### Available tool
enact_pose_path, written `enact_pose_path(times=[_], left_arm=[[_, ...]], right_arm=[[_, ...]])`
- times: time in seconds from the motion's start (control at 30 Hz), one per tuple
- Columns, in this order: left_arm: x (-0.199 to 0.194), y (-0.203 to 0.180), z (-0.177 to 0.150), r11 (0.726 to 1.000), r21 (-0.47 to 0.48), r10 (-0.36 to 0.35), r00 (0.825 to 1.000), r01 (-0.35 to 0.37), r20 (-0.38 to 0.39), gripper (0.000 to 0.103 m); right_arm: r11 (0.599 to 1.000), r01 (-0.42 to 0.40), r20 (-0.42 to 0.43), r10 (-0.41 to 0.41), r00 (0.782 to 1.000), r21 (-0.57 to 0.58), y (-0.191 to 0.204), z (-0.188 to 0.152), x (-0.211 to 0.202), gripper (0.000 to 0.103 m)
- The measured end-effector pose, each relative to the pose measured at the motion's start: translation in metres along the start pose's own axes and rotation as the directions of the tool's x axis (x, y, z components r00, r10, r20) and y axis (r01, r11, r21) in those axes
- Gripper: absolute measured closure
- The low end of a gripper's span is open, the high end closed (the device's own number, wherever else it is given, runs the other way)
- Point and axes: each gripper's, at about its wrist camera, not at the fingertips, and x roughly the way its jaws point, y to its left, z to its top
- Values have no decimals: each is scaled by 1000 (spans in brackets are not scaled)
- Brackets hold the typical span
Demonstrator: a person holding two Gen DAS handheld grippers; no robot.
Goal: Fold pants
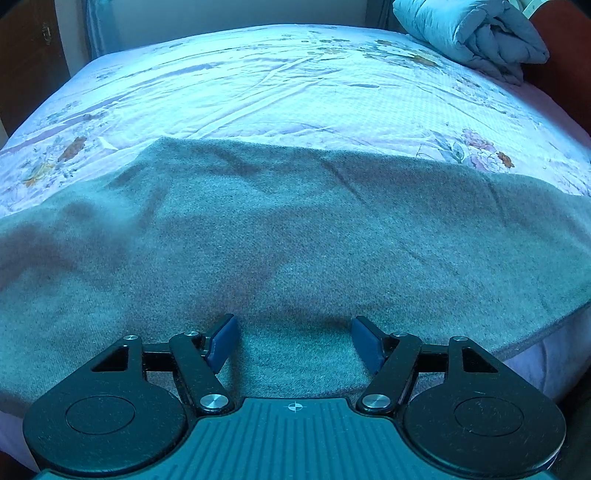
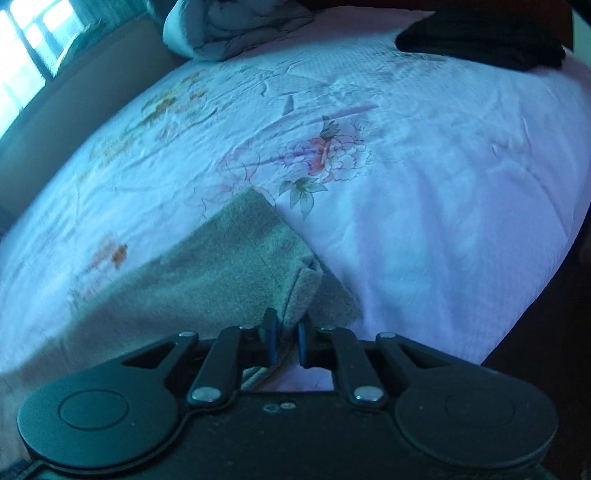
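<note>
Grey fleece pants [image 1: 295, 229] lie spread across the near part of a bed, reaching both side edges of the left wrist view. My left gripper [image 1: 293, 341] is open, its blue pads [image 1: 225, 341] just above the near edge of the fabric, holding nothing. In the right wrist view one end of the pants [image 2: 236, 258] lies on the sheet with a corner lifted. My right gripper [image 2: 287, 341] is shut on that raised fold of the pants.
The bed has a pale floral sheet [image 1: 295, 85]. A rolled grey-blue quilt [image 1: 476, 33] sits at the far right corner, also in the right wrist view [image 2: 236, 26]. A dark folded garment [image 2: 484, 40] lies at the far right. A window [image 2: 29, 48] is on the left.
</note>
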Motion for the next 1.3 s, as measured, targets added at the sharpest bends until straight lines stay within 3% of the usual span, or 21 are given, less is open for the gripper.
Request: enact_pose_path(times=[0.13,0.27,0.5,0.67,0.73,0.83,0.93,1.1,1.2,1.23,1.3], left_arm=[[-4,0,-1,1000,9,-5,1000,5,5,34],[-14,-1,-1,999,4,-52,998,52,32,34],[-24,-22,5,991,58,-120,992,117,46,34],[-14,-34,7,993,93,-68,997,66,21,34],[-7,-32,8,996,76,-49,999,49,-6,34],[-8,-31,7,996,84,-6,1000,5,14,34],[-14,-22,8,997,37,63,996,-65,69,34],[-4,-8,5,993,-53,109,994,-108,15,34],[-3,-14,3,989,-53,140,990,-139,15,33],[-2,-15,3,988,-53,145,989,-144,14,32],[0,-15,3,983,-69,172,985,-172,-3,0]], right_arm=[[999,30,37,-29,999,-19,-7,9,-15,81],[996,87,43,-86,995,-16,-18,9,-22,74],[986,-63,-43,71,997,152,-31,-8,-12,73],[981,-73,-36,81,996,180,-28,-8,-5,73],[983,-56,-29,62,998,174,-26,-5,-4,81],[986,-42,-35,49,998,164,-21,-1,0,79],[985,-39,-38,46,998,169,-18,0,2,77],[978,-45,-36,53,998,202,-21,0,7,77],[977,-48,-33,56,998,209,-21,-1,7,74],[975,-53,-34,61,998,214,-20,-1,7,73],[975,-50,-36,59,998,218,-20,-1,8,72]])
